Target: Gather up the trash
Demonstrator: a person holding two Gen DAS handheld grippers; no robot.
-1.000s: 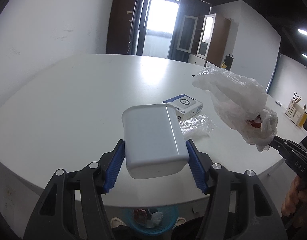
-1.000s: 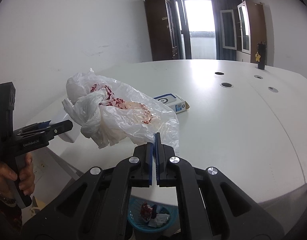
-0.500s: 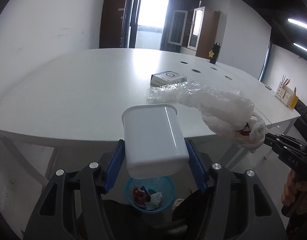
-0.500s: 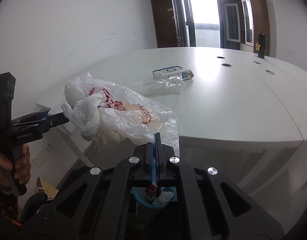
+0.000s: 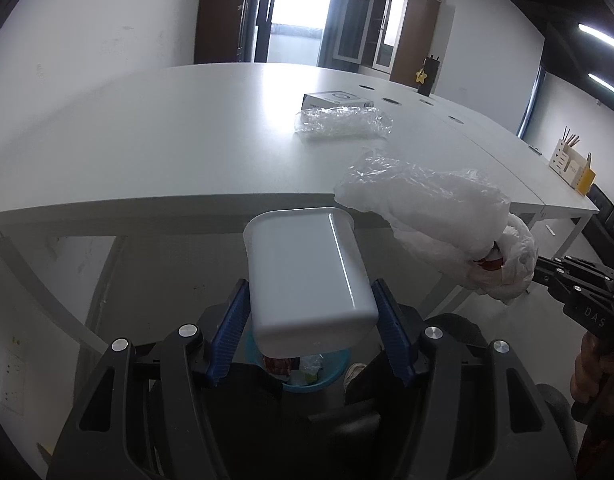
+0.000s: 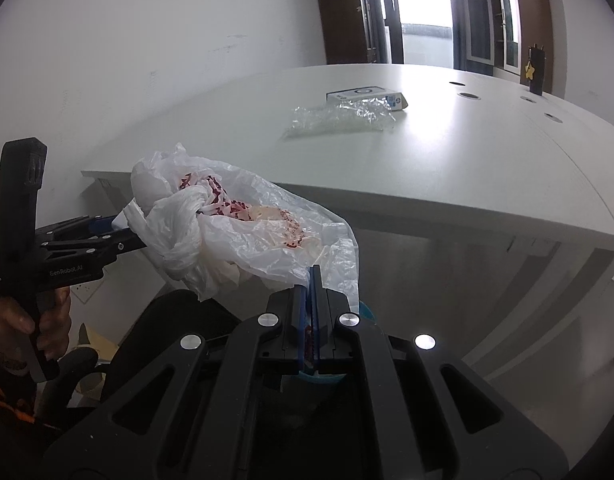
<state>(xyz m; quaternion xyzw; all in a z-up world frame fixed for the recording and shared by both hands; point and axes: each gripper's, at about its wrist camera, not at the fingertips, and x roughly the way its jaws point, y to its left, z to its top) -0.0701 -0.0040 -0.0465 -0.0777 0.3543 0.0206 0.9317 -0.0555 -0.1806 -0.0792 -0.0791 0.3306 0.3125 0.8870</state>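
Note:
My left gripper [image 5: 311, 308] is shut on a white plastic container [image 5: 307, 276], held in the air in front of the table edge and above a blue trash bin [image 5: 307, 376] on the floor. My right gripper [image 6: 310, 280] is shut on the edge of a crumpled white plastic bag [image 6: 235, 232] with red print; in the left wrist view the bag [image 5: 439, 224] hangs to the right of the container. The bin's rim [image 6: 365, 312] peeks out behind the right fingers. A clear plastic wrapper [image 5: 341, 124] and a small white and blue box [image 5: 337, 100] lie on the table.
The white table [image 5: 147, 140] spans the view, its edge just ahead of both grippers, with cable holes [image 6: 467, 96] further back. A wooden desk organiser [image 5: 571, 164] stands at far right. A black chair [image 6: 179, 320] sits below. Wardrobes and a doorway stand at the back.
Both grippers have drawn back off the table and dropped lower, carrying the container and the bag. The table edge now lies ahead, and the blue bin sits closer beneath them.

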